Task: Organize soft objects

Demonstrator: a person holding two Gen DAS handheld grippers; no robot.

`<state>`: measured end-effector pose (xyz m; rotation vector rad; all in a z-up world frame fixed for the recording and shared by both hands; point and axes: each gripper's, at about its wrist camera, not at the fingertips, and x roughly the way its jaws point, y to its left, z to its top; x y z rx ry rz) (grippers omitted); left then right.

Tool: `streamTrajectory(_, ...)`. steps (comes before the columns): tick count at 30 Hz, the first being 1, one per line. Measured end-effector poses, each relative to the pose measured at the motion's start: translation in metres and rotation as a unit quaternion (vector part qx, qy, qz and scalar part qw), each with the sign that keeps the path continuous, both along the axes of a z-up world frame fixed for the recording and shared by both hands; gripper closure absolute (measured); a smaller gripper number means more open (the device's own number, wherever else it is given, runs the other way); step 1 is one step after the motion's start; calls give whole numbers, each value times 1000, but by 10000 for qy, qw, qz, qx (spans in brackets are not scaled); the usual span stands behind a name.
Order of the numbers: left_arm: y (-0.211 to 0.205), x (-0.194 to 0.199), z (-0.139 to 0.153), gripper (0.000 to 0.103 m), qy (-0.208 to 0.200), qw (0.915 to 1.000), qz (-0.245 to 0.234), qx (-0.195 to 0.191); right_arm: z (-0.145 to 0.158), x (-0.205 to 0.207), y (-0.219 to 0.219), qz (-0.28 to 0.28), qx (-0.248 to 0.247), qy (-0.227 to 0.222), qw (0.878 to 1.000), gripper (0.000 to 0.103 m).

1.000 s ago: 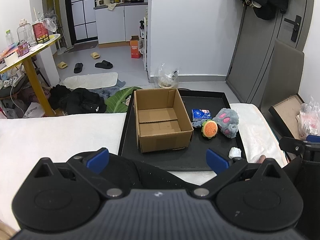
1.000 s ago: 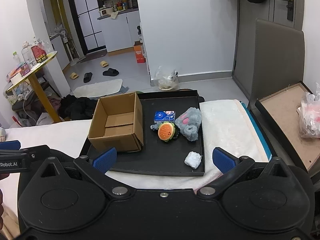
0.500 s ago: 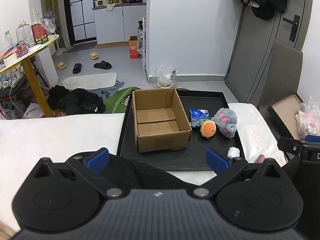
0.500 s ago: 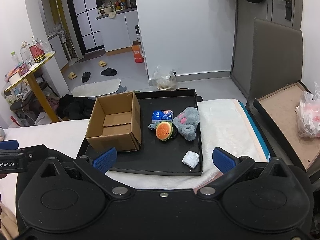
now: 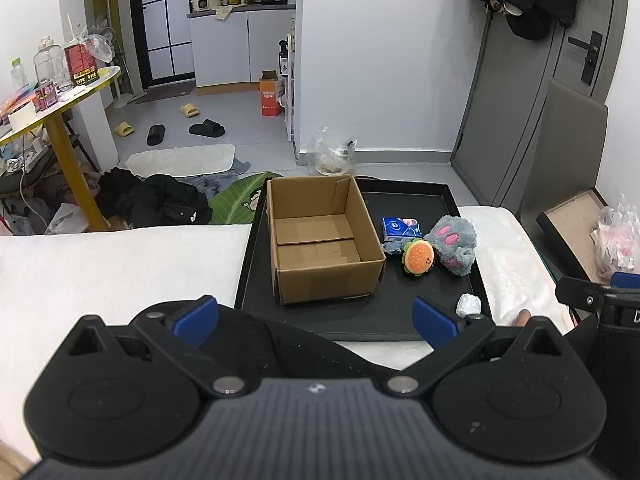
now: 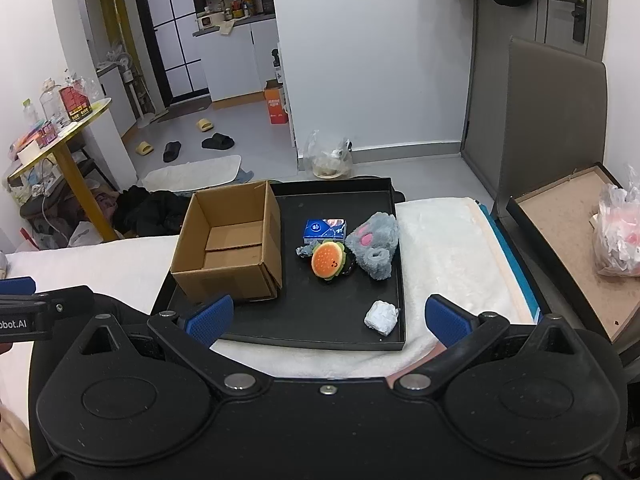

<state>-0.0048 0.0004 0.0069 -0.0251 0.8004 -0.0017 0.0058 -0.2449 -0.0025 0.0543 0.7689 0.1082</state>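
**Mia:** What step are we on?

**Ben:** I think it's the very start. The cardboard box has nothing in it. It sits on the black tray, right in front of the left gripper.

**Mia:** Where are the soft things?

**Ben:** Ahead of the right gripper: the burger toy, the grey plush paw, the blue tissue pack, and the white crumpled wad closest.

**Mia:** Are the grippers holding anything?

**Ben:** No. Both are wide open and hold nothing.

**Mia:** What comes next?

**Ben:** Probably reach forward, pinch one soft thing gently, and drop it in the box.

**Mia:** Anything different from a second ago?

**Ben:** The tray looks a tiny bit farther off. The toys haven't moved.
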Motion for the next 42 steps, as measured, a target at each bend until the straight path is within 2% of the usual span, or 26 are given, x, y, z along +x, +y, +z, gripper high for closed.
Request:
streamTrajectory(18,12,24,-9,0,82,9998,156,-23,-12,11,0,6,-57,1,10000,0)
streamTrajectory(28,22,52,-29,0,296,9991,288,-124,-32,37,-10,-120,190,368,9991,1)
streamTrajectory(33,28,64,-34,1,310,9988,313,-190,-43,54,-18,-299,511,653,9961,11)
streamTrajectory(38,33,77,-45,1,395,9982,361,-287,-54,71,-22,-486,596,858,9933,18)
streamTrajectory(42,38,88,-55,2,454,9974,420,-378,-66,84,-28,-608,837,1032,9893,31)
